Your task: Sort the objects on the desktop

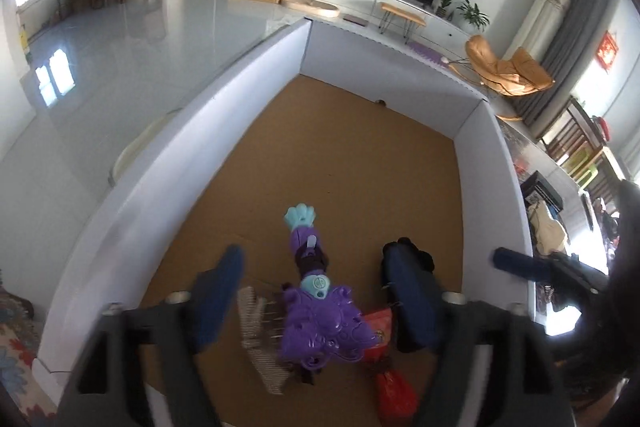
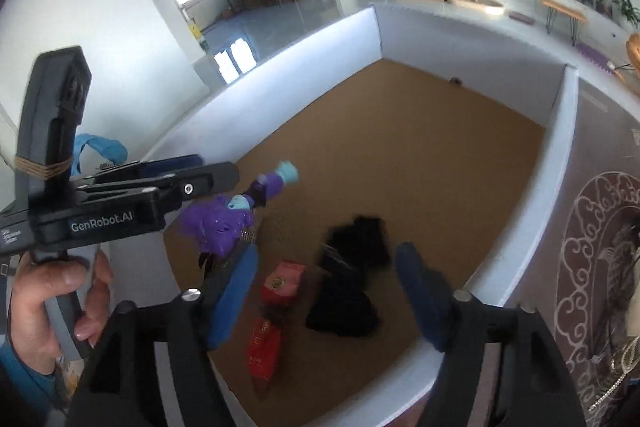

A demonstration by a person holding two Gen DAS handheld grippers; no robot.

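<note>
A white-walled box with a brown cardboard floor fills both views. A purple toy with a teal paw lies between the blue pads of my left gripper, and the pads stand wide apart and clear of it. In the right wrist view the purple toy shows blurred just under the left gripper. My right gripper is open over a black cloth bundle. Two red packets lie on the box floor between the toy and the bundle. A grey striped piece sits beside the toy.
A hand grips the left tool's handle. A patterned table cover lies right of the box, and a blue bag left of it. The far half of the box floor is bare cardboard. Beyond it are a shiny living-room floor, a TV and a tan chair.
</note>
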